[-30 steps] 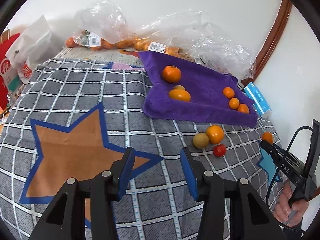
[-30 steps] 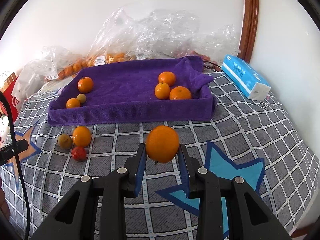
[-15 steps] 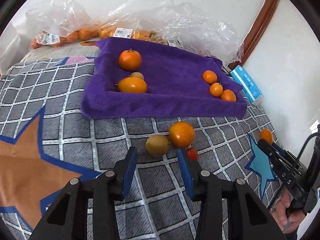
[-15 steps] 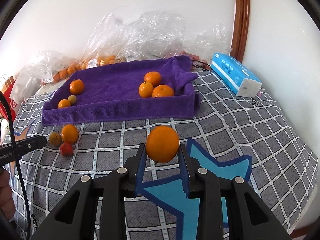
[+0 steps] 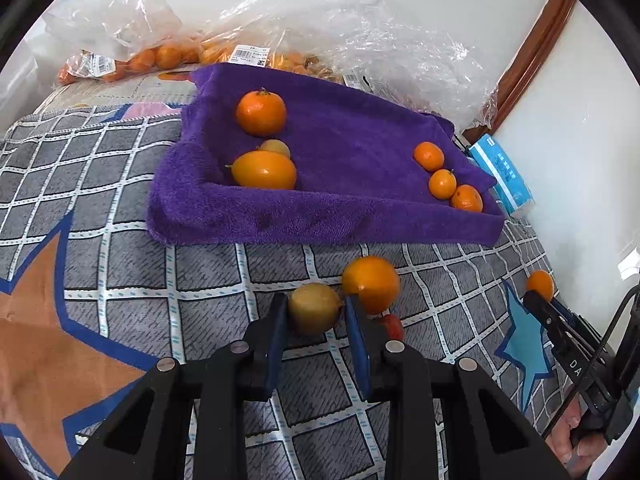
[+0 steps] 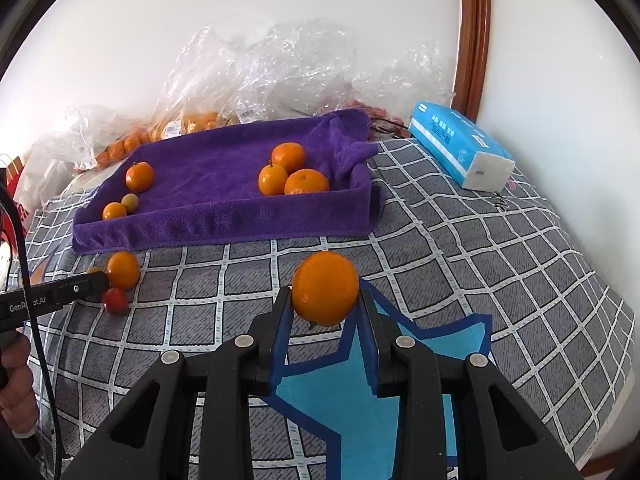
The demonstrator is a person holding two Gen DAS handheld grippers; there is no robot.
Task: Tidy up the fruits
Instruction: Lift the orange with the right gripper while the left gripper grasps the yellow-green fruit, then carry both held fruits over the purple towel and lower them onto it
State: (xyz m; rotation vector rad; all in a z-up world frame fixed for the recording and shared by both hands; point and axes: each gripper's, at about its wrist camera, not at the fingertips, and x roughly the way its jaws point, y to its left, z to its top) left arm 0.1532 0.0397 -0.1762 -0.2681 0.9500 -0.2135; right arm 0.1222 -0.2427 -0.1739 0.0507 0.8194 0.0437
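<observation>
Tongs on the left (image 5: 316, 312) have just been closing and now pinch a yellow-brown fruit (image 5: 314, 308) at lower centre of the left wrist frame, blue pads touching both sides; fruit sits low on the grey checked cover (image 5: 120, 248). Loose orange (image 5: 371, 283) just right of it, touching or nearly so; small red fruit (image 5: 394, 326) mostly hidden behind the right finger. Right tongs (image 6: 325, 300) narrow, clamped on a big orange (image 6: 325, 288), held above the blue star print at centre of the right wrist frame. Purple towel tray (image 6: 224, 224) upper middle: three oranges (image 6: 288, 172) bunched in its right corner, two oranges and a small greenish fruit (image 6: 130, 202) on its left side. Plastic bags (image 6: 272, 76) behind, blue tissue pack (image 6: 460, 148) upper right. Hand (image 6: 16, 392) at lower left edge.
</observation>
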